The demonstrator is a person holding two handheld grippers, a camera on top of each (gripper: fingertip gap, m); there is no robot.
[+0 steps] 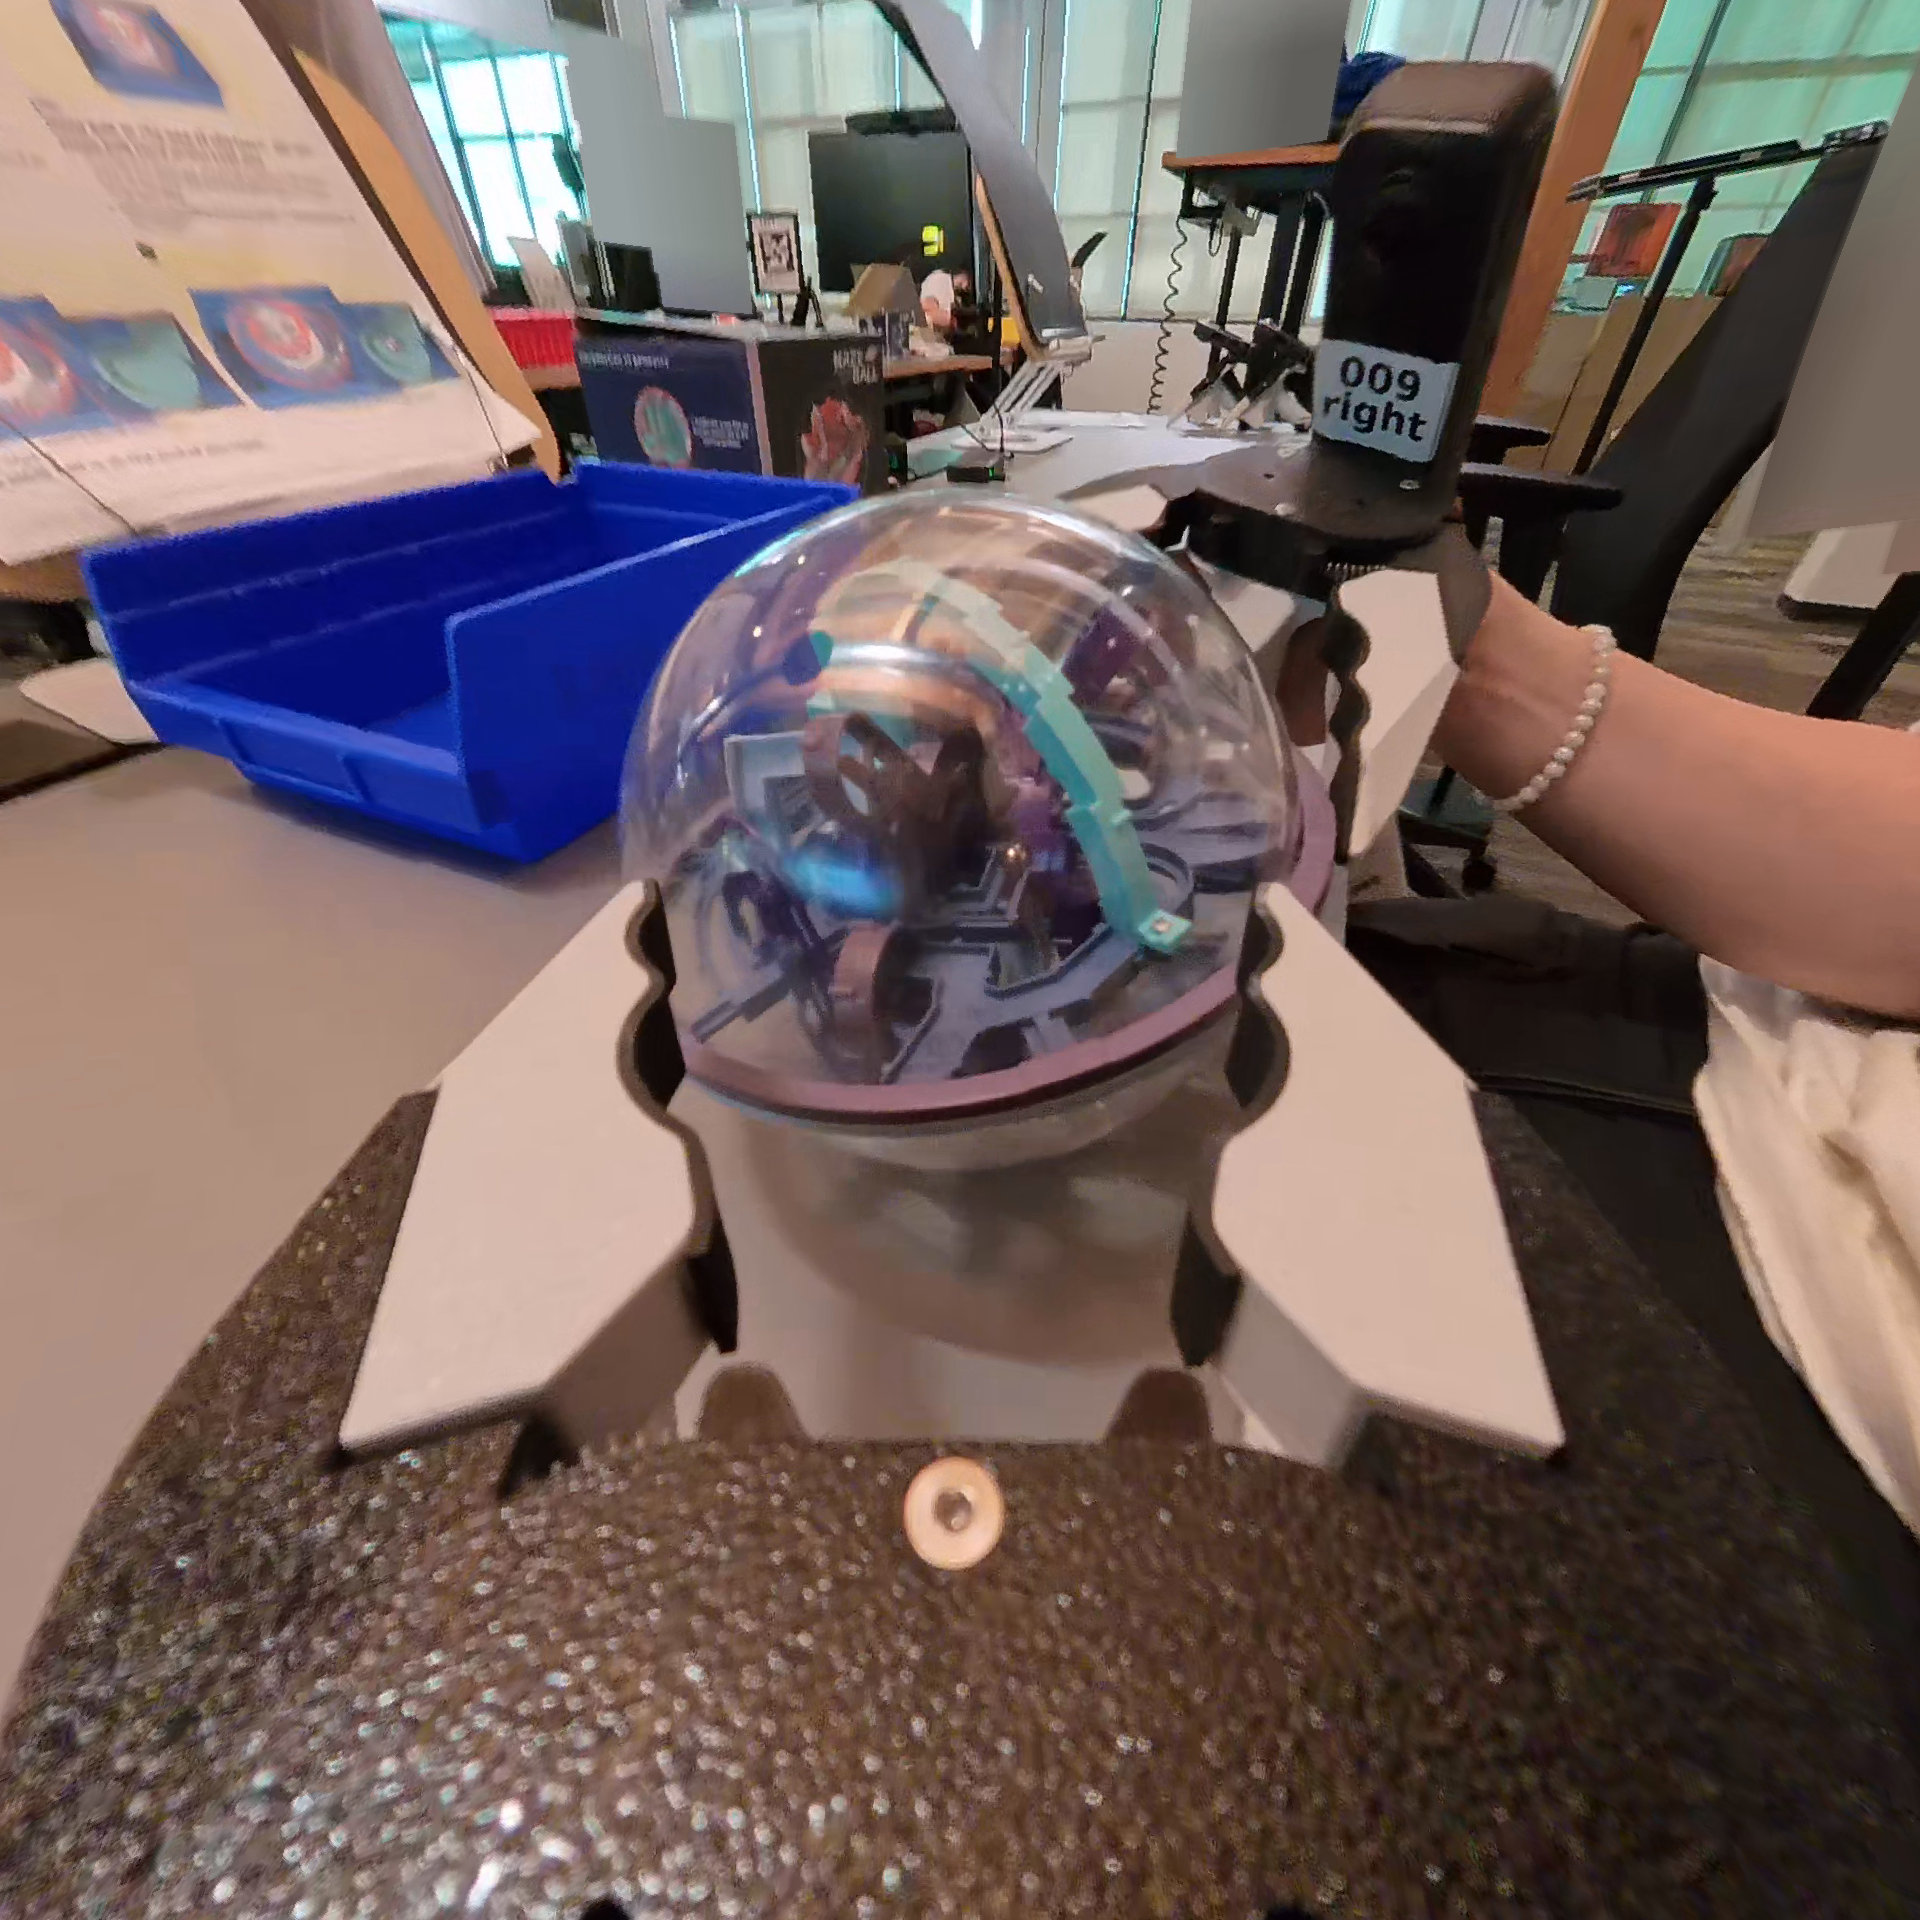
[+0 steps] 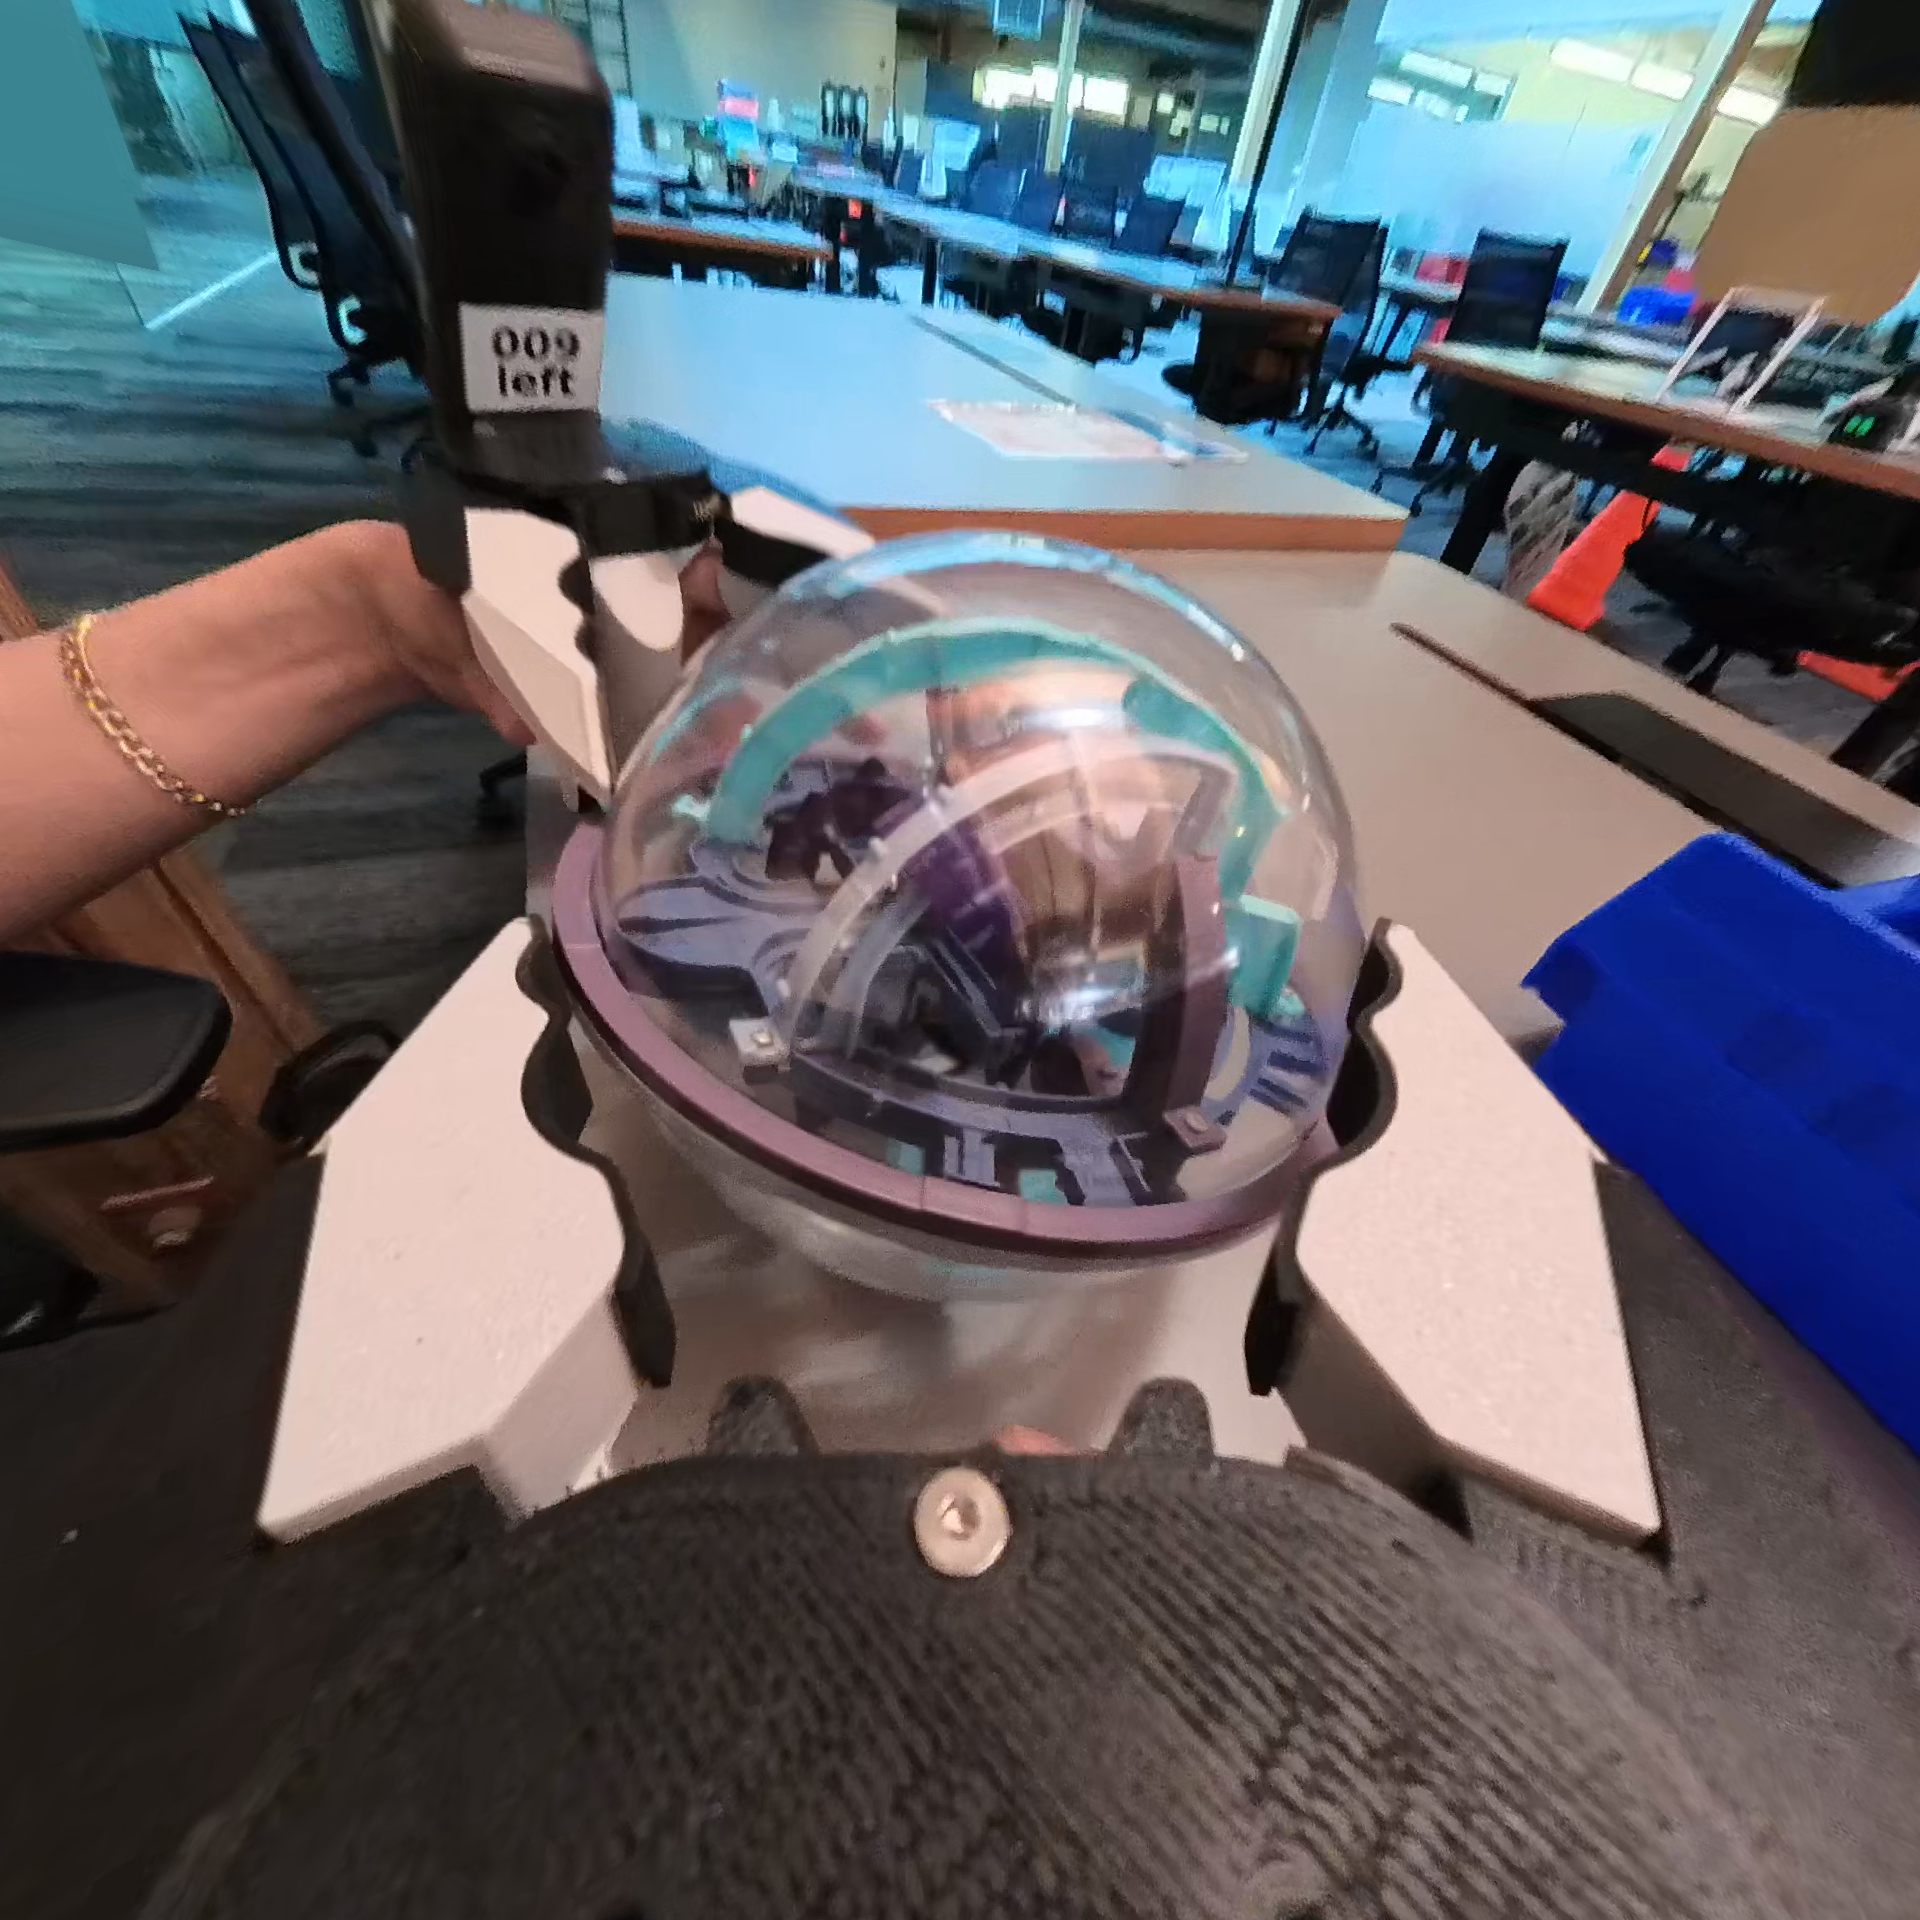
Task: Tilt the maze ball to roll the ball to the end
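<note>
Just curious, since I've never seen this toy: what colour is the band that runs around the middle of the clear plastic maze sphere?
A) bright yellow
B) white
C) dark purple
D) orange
C: the band circling the clear plastic maze sphere is dark purple in both wrist views, under the transparent dome that holds the teal and purple tracks.
</note>
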